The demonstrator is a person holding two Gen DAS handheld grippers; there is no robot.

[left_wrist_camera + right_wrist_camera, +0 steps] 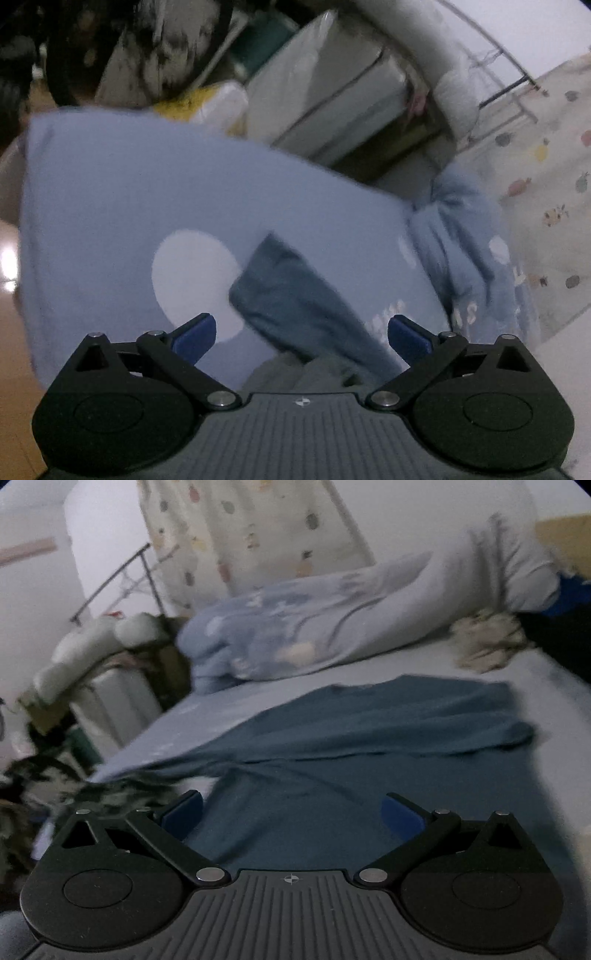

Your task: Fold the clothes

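Note:
A dark teal garment (pixel 351 746) lies spread on the pale blue bed sheet (pixel 177 716), with one sleeve folded across its upper part. My right gripper (pixel 293 812) hovers open just above the garment's near part, nothing between its blue fingers (pixel 400 818). In the left wrist view a narrow part of the same teal garment (pixel 295 306) runs out from between the fingers across the sheet (pixel 129 192). My left gripper (pixel 301 334) is open over it, and its blue pads (pixel 194 338) touch nothing.
A rumpled light blue quilt (pixel 295 635) lies bunched at the far side of the bed, with a beige cloth (pixel 484 642) to its right. Beyond the bed edge stand white wrapped boxes (pixel 325 92), a metal rack (pixel 509 88) and a patterned curtain (pixel 251 528).

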